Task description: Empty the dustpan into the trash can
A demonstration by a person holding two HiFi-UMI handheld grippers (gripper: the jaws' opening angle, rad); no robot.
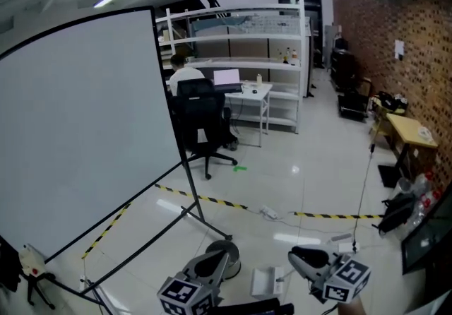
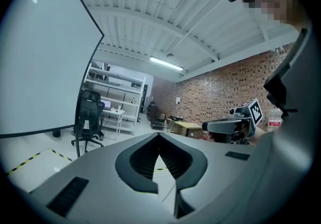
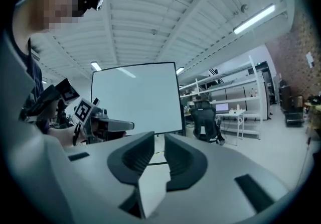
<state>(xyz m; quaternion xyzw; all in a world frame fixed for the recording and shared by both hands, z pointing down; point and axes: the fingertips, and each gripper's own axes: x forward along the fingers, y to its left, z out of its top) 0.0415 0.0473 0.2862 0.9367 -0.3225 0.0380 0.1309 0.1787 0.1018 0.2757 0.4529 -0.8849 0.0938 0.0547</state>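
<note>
The left gripper [image 2: 159, 136] is seen shut with nothing in it, and the right gripper [image 3: 158, 140] is held a little apart, empty too.

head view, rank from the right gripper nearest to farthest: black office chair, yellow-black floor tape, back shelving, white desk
1. yellow-black floor tape, on the floor just ahead of the right gripper.
2. black office chair, mid-room, left.
3. white desk, just behind the chair.
4. back shelving, at the far wall.
</note>
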